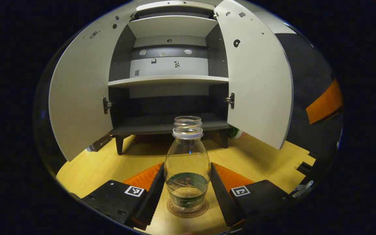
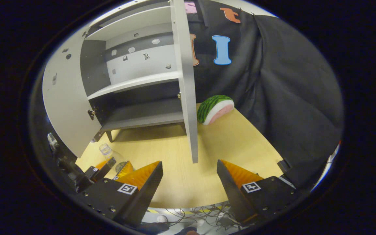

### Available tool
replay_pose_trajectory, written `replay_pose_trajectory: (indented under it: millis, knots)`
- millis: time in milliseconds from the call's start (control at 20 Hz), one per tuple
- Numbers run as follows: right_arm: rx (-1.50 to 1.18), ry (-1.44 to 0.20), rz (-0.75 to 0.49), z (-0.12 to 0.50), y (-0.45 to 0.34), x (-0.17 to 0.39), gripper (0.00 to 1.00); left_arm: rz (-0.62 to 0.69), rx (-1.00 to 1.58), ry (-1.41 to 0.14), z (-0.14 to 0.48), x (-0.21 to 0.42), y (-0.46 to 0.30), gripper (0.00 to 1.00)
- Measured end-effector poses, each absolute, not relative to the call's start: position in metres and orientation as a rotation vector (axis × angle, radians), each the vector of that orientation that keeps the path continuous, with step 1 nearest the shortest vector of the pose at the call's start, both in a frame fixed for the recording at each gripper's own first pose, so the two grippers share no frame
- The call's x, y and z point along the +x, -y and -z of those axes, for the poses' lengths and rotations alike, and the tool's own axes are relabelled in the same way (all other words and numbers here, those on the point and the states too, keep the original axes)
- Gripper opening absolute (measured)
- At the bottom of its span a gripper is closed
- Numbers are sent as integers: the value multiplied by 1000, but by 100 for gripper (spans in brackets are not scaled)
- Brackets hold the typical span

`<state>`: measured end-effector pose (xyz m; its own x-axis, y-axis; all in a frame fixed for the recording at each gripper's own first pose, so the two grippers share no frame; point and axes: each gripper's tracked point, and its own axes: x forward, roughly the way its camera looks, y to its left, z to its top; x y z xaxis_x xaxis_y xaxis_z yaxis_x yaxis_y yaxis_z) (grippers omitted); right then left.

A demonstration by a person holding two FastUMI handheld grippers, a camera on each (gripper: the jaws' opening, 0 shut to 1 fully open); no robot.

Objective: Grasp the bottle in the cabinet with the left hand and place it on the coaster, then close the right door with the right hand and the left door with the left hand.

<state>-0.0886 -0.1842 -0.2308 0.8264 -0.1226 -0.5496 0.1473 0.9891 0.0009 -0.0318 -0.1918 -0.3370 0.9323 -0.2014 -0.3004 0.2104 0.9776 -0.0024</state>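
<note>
One clear, uncapped bottle (image 1: 187, 163) is standing upright on the round coaster (image 1: 188, 209), directly ahead of the left gripper (image 1: 187, 191) and between its two fingers. Those fingers are sitting close against the bottle's lower body on either side; whether both are actually pressing on it cannot be told from the left gripper view. The coaster is lying flat on the wooden tabletop (image 1: 93, 166), partly covered by the bottle's base. Beyond the bottle, farther forward from the left gripper, the cabinet (image 1: 171, 81) is standing on short legs with both doors swung wide: the left door (image 1: 80, 98) is angling out on one side and the right door (image 1: 256, 78) on the other. In the right gripper view, the right gripper (image 2: 188, 182) is hovering above the tabletop with its fingers spread well apart and nothing between them. The edge of the right door is standing just ahead of it, and a watermelon slice (image 2: 215, 109) is lying on the table beyond that door, forward and slightly to the right.
</note>
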Motion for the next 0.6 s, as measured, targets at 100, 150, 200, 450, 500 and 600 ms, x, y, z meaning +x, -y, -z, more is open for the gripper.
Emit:
replay_pose_trajectory:
  millis: [100, 150, 200, 450, 500, 600]
  knots:
    - [49, -585, 144, 232, 185, -88, 100, 214, 46, -294, 337, -33, 194, 82]
    - [50, -584, 144, 232, 185, -88, 100, 212, 44, -297, 337, -33, 195, 82]
    - [48, -583, 143, 232, 185, -89, 98, 210, 43, -298, 337, -33, 195, 82]
    - [52, -576, 146, 229, 188, -90, 100, 227, 17, -272, 324, -35, 199, 83]
    - [54, -574, 150, 229, 189, -90, 98, 232, 30, -264, 322, -36, 201, 86]
    - [63, -564, 148, 222, 190, -89, 100, 232, 61, -239, 310, -33, 200, 88]
